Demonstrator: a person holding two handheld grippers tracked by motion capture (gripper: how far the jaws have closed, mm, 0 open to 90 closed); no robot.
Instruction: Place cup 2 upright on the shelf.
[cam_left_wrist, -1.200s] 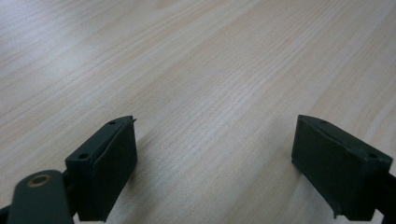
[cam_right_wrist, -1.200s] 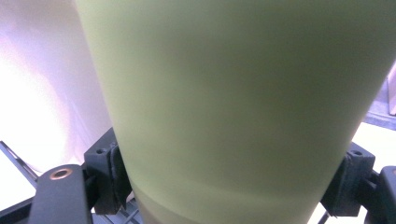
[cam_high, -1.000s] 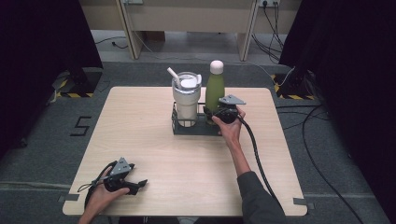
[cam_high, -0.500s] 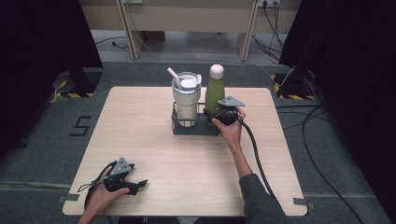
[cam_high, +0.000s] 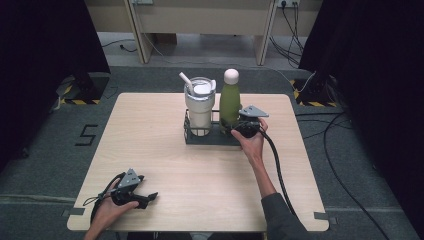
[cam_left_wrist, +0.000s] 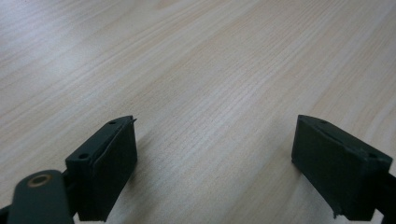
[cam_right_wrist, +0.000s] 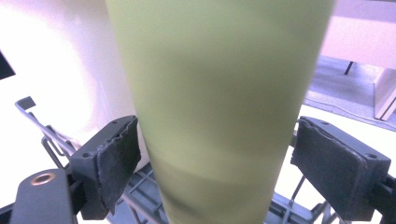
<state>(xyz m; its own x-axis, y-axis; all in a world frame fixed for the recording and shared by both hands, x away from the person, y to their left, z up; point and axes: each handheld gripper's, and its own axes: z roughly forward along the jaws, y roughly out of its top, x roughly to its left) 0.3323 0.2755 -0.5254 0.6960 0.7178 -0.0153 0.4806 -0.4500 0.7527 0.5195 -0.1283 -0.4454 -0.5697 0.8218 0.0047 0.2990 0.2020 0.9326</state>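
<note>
In the high view the green bottle (cam_high: 230, 104) stands in the black rack (cam_high: 210, 135) beside the tumbler (cam_high: 199, 102), as before; the right tool (cam_high: 240, 126) is at its base, the left tool (cam_high: 145, 198) low on the desk (cam_high: 165, 165). In the left gripper view the jaws are spread over bare wood. In the right gripper view the jaws have just been opening: the bottle (cam_right_wrist: 219, 107) stands between them, with a gap on each side.

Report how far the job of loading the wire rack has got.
Done: the tumbler with its straw and the green bottle both stand upright in the black wire rack. In hand: the right gripper has just been opening; the bottle sits between its pads, clear of both. Left: drawing that gripper back. The left gripper rests open over bare table.
</note>
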